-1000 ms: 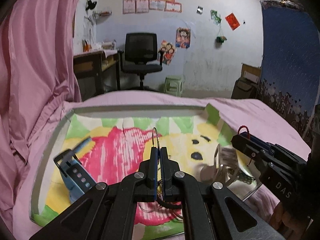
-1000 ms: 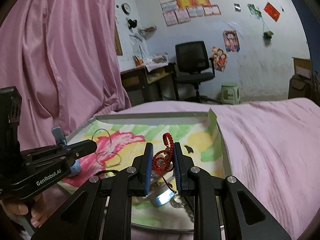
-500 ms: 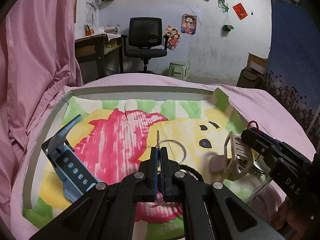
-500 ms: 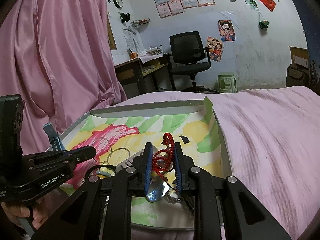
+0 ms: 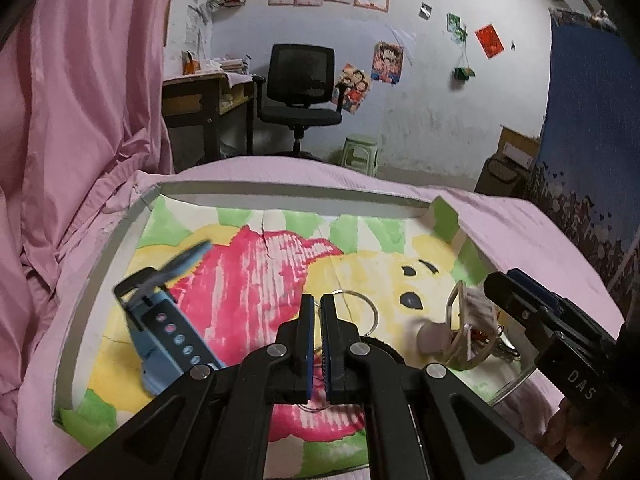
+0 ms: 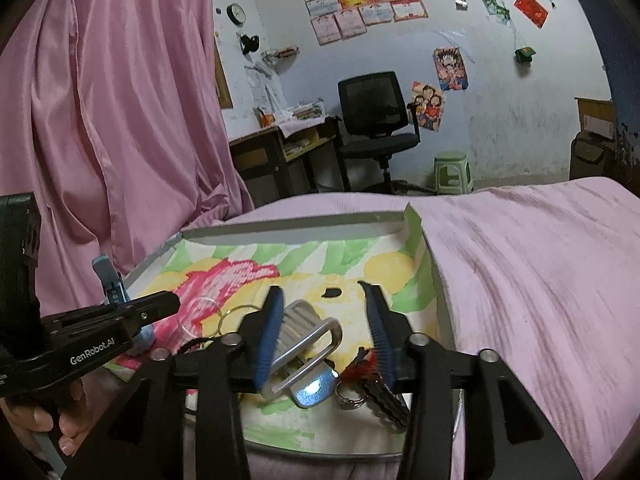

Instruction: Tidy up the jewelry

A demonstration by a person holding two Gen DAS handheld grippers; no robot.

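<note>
A round metal tray (image 5: 120, 236) lined with a pink and yellow painted sheet lies on the bed. My left gripper (image 5: 317, 312) is low over its middle, jaws nearly together on a thin metal hoop (image 5: 366, 304) that rests on the sheet. A blue strap (image 5: 168, 332) lies to its left. My right gripper (image 6: 326, 320) stands open over a beige hair claw (image 6: 304, 340). The red beaded bracelet (image 6: 360, 362) lies loose by the right finger, beside a ring and other small metal pieces (image 6: 352, 394). From the left wrist view, the claw (image 5: 460, 332) and the right gripper (image 5: 498, 286) sit at the tray's right edge.
Pink bedding (image 6: 540, 280) surrounds the tray and a pink curtain (image 5: 80, 120) hangs at the left. A black band (image 5: 382, 346) lies near the left fingers. Beyond the bed stand an office chair (image 5: 300, 92), a desk and a green stool. A hand (image 6: 40, 420) holds the left gripper.
My right gripper has opened and let go of the red beaded bracelet, which now lies on the tray. The left gripper has come down, bringing the hoop onto the sheet.
</note>
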